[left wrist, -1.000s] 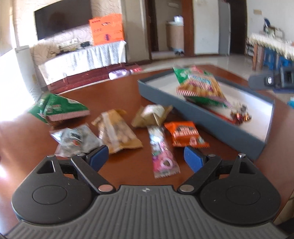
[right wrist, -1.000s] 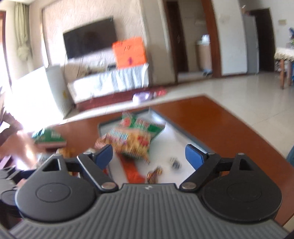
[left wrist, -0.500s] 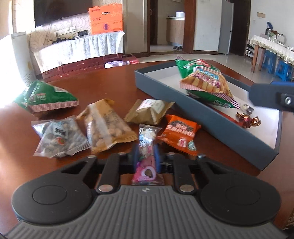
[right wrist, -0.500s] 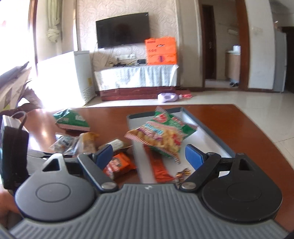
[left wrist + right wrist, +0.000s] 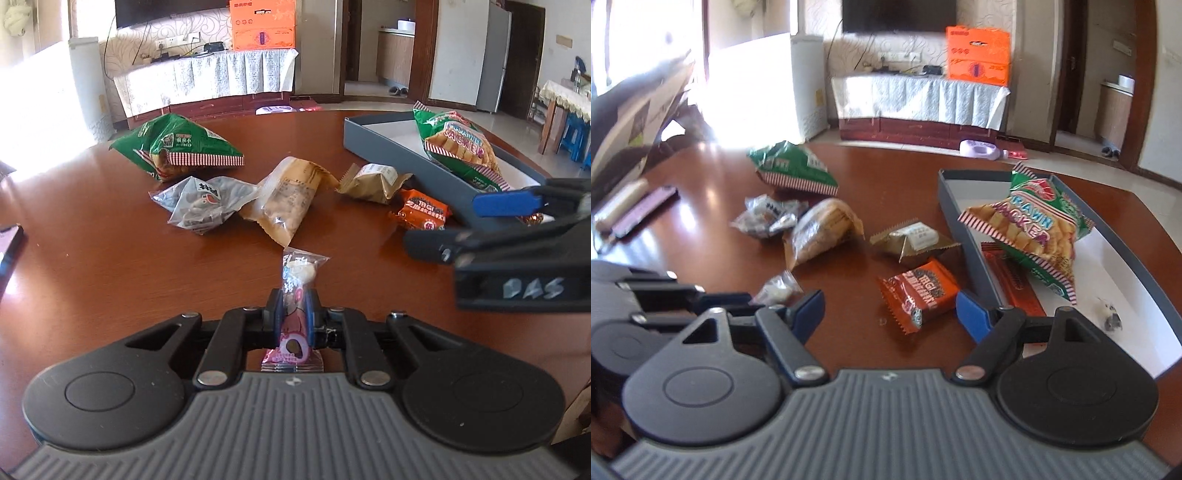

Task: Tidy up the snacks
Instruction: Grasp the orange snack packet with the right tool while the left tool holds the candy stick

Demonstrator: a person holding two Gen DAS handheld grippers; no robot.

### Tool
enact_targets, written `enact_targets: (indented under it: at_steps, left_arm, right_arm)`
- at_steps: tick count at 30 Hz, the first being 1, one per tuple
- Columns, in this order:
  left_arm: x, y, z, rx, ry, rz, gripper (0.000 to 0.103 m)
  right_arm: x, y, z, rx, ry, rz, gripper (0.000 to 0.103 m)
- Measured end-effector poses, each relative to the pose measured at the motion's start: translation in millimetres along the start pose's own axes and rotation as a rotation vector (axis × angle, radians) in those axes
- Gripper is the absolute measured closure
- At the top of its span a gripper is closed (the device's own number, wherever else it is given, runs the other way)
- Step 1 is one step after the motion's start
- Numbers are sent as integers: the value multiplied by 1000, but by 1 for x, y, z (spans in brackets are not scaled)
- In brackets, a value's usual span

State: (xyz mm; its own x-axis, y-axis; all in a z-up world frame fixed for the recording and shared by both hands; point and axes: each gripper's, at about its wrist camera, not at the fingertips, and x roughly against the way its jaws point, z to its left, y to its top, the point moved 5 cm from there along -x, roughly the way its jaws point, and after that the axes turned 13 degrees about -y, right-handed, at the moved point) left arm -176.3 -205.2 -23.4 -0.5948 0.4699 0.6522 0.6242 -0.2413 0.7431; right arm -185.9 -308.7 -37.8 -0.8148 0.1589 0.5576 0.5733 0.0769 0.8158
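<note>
My left gripper (image 5: 293, 314) is shut on a long pink candy packet (image 5: 296, 291) and holds it above the brown table. My right gripper (image 5: 891, 308) is open and empty, just in front of an orange snack packet (image 5: 919, 293). The right gripper also shows at the right of the left wrist view (image 5: 517, 229). A grey tray (image 5: 964, 229) holds a prawn cracker bag (image 5: 1030, 229), a red packet (image 5: 1012, 280) and a small candy (image 5: 1110, 321). The left gripper shows at the left of the right wrist view (image 5: 676, 299).
On the table lie a green bag (image 5: 173, 147), a clear grey packet (image 5: 201, 203), a tan nut bag (image 5: 291, 203) and a gold packet (image 5: 373, 181). A phone (image 5: 9, 243) lies at the left edge. A purple case (image 5: 642, 210) lies far left.
My left gripper has lifted and pulled back with the pink packet. My right gripper has swung left and down toward the orange packet, still open.
</note>
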Motion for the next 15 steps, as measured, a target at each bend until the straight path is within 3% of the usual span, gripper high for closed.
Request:
enact_targets:
  at_steps: [9, 12, 15]
  left_arm:
    - [-7, 3, -1, 33, -23, -15, 88]
    - [-8, 4, 0, 34, -25, -17, 88]
    - [-9, 3, 1, 34, -23, -18, 87]
  right_arm:
    - [-40, 8, 8, 268, -31, 54, 23]
    - [-47, 13, 6, 252, 1, 75, 24]
    - [-45, 11, -3, 125, 69, 135, 36]
